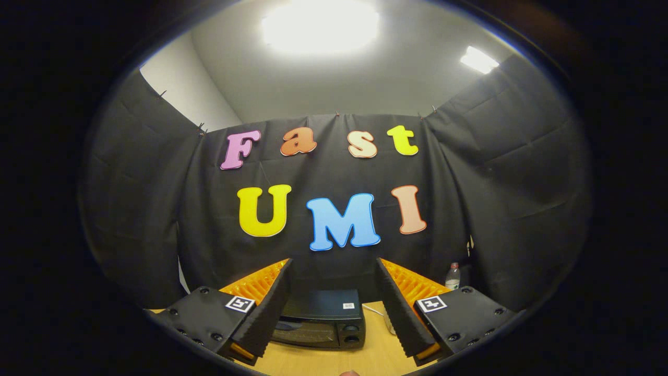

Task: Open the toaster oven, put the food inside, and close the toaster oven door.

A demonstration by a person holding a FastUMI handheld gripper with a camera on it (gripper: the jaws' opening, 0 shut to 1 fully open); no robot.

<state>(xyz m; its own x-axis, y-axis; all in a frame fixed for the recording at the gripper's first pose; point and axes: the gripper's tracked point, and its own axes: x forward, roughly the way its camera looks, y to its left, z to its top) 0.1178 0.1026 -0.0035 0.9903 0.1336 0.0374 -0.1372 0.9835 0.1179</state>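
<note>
A black toaster oven (324,318) stands on the wooden table (373,357), beyond my fingers and seen through the gap between them. Its door looks closed, with two knobs on its right side. My gripper (334,300) is held high above the table, open wide, with nothing between its ribbed black fingers (271,308). The orange backs of the fingers face outward. No food can be made out from here.
A white cable (377,312) runs on the table just right of the oven. A clear plastic bottle (453,277) stands at the back right by the black cloth wall. Bright ceiling lights shine overhead.
</note>
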